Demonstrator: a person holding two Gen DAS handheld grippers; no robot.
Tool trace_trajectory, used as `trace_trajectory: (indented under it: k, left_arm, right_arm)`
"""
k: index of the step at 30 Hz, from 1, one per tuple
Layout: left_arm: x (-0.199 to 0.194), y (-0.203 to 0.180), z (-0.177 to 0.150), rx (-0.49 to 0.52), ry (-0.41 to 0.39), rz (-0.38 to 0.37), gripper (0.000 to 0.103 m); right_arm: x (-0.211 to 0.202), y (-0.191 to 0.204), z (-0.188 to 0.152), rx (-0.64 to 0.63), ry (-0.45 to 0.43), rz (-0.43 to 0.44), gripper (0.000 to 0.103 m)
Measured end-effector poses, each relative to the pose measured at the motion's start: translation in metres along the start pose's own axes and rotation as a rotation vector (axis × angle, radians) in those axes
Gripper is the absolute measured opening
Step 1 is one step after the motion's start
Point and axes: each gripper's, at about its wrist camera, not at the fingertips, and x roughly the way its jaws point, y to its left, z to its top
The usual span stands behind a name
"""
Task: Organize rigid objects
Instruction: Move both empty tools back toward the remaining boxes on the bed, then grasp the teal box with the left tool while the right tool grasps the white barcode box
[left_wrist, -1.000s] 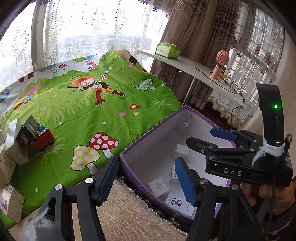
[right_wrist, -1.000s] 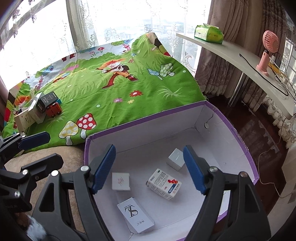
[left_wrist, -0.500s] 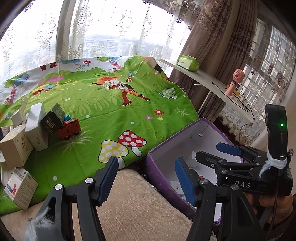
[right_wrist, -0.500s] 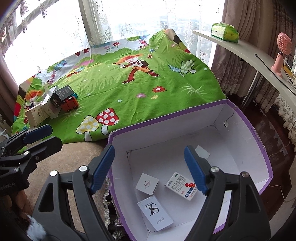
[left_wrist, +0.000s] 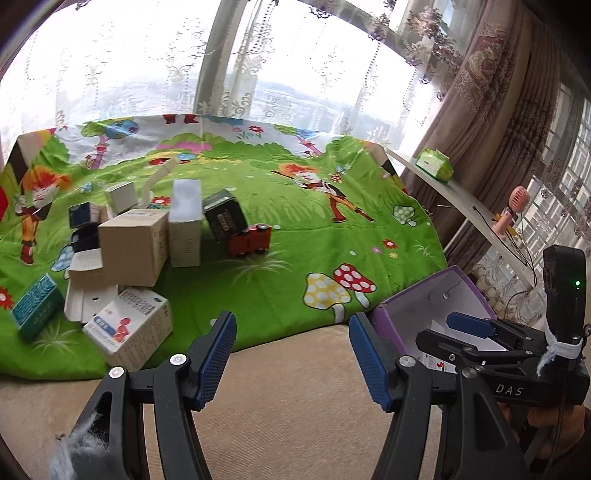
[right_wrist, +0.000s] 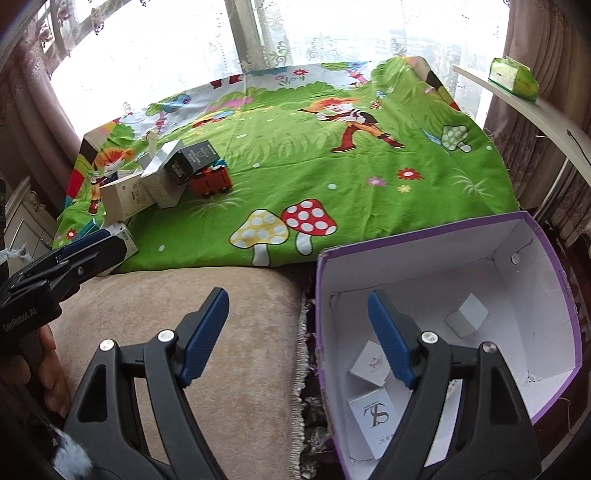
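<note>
On the bedspread's (left_wrist: 295, 266) left edge, boxes (left_wrist: 129, 251) are judged light, stiff cardboard | flat sides to be pinched | left tongs (left_wrist: 291, 354) apart, empty | right tongs (right_wrist: 295, 336) apart, empty

Two wrist views, facing forward, sharing green sheet (left_wrist: 280, 266) and purple box (right_wrist: 517, 236).

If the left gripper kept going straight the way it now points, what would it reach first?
Probably bare bedding: the open, empty left gripper aims over the beige cushion at the green sheet near the mushroom print. The red toy truck lies farther, slightly left. Depth is uncertain.
</note>
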Motion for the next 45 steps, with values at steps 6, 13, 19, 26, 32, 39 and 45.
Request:
trace_trajectory:
  k: [6, 13, 19, 26, 32, 39, 45]
  left_arm:
    - [-0.014, 0.036, -0.009, -0.074, -0.015, 0.046, 0.064]
    - [-0.035, 0.081, -0.018, -0.165, -0.043, 0.108, 0.064]
    - [-0.054, 0.136, -0.024, -0.256, -0.063, 0.182, 0.064]
    - [-0.058, 0.187, -0.013, -0.259, -0.036, 0.265, 0.064]
    - [-0.041, 0.203, 0.003, -0.197, 0.037, 0.305, 0.065]
    - [-0.024, 0.214, 0.010, -0.154, 0.107, 0.318, 0.064]
    - [-0.008, 0.213, 0.014, -0.084, 0.158, 0.354, 0.064]
  right_arm:
    - [0.011, 0.026, -0.002, -0.026, 0.026, 0.049, 0.080]
    - [0.023, 0.048, -0.004, -0.074, 0.062, 0.047, 0.082]
    - [0.029, 0.051, -0.001, -0.064, 0.070, 0.037, 0.082]
    - [0.034, 0.067, 0.008, -0.087, 0.066, 0.035, 0.082]
    - [0.033, 0.085, 0.024, -0.108, 0.043, 0.056, 0.082]
    - [0.031, 0.124, 0.059, -0.185, -0.007, 0.098, 0.082]
    - [0.042, 0.168, 0.090, -0.239, -0.003, 0.162, 0.083]
